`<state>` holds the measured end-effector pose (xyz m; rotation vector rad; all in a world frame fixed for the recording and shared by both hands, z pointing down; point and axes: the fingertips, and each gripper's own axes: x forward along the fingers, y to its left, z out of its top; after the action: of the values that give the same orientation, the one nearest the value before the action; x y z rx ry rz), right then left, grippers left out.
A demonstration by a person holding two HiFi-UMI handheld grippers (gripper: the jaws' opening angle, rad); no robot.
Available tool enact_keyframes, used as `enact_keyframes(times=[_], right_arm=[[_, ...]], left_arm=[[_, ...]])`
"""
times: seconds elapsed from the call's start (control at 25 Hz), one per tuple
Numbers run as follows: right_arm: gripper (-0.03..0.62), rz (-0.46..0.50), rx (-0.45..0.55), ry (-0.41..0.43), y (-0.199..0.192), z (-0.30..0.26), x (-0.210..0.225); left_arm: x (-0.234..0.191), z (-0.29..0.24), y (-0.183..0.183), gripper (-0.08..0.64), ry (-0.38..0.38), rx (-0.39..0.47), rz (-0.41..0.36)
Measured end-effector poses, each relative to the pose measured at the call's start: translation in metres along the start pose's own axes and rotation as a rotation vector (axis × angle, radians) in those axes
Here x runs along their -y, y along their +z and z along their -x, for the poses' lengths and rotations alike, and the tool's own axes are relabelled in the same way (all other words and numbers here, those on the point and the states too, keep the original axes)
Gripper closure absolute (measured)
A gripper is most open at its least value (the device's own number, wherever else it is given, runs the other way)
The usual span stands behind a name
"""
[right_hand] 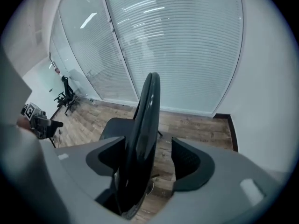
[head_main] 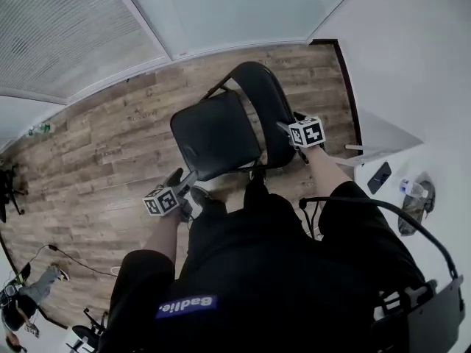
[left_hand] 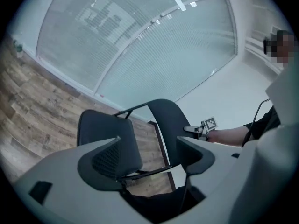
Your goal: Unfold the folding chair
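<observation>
Judging the folding chair [head_main: 217, 134] stiff and weighty, I'd grip its backrest [right_hand: 147, 101] rim; right tongs [right_hand: 147, 148] gape astride it, left tongs [left_hand: 148, 146] gape empty.

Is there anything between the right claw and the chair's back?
Nothing visible does. The backrest of the folding chair stands right between the right claw's open jaws, with a gap showing on one side.

Count: 1 folding chair [head_main: 221, 134]; 2 grippers, left gripper [head_main: 184, 181] and right gripper [head_main: 284, 128]; 1 office chair [right_hand: 66, 96] far left; 1 bystander [head_main: 26, 300] near left.
</observation>
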<state>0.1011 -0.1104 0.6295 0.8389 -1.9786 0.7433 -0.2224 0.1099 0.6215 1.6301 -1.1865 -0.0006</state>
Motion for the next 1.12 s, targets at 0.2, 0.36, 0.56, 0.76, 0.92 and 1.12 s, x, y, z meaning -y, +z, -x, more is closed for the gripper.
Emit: enact_keyframes(times=[0.2, 0.36, 0.56, 0.76, 0.92, 1.12], right_arm=[[0.307, -0.047, 0.129, -0.024, 0.015, 0.054, -0.012], [0.339, -0.008, 0.215, 0.0, 0.038, 0.095, -0.032], [0.451, 0.099, 0.337, 0.182, 0.049, 0.141, -0.113], [0.548, 0.224, 0.462, 0.419, 0.088, 0.176, -0.218], [0.567, 0.334, 0.537, 0.542, 0.12, 0.209, -0.284], [0.581, 0.376, 0.621, 0.656, 0.141, 0.253, -0.333]], left_arm=[[0.043, 0.051, 0.062, 0.204, 0.016, 0.161, -0.084], [0.105, 0.062, 0.101, 0.206, -0.053, 0.228, -0.176], [0.189, 0.072, 0.103, 0.209, -0.182, 0.261, -0.287], [0.243, 0.098, 0.126, 0.314, -0.254, 0.299, -0.401], [0.271, 0.127, 0.143, 0.468, -0.238, 0.352, -0.46], [0.302, 0.154, 0.153, 0.554, -0.244, 0.389, -0.517]])
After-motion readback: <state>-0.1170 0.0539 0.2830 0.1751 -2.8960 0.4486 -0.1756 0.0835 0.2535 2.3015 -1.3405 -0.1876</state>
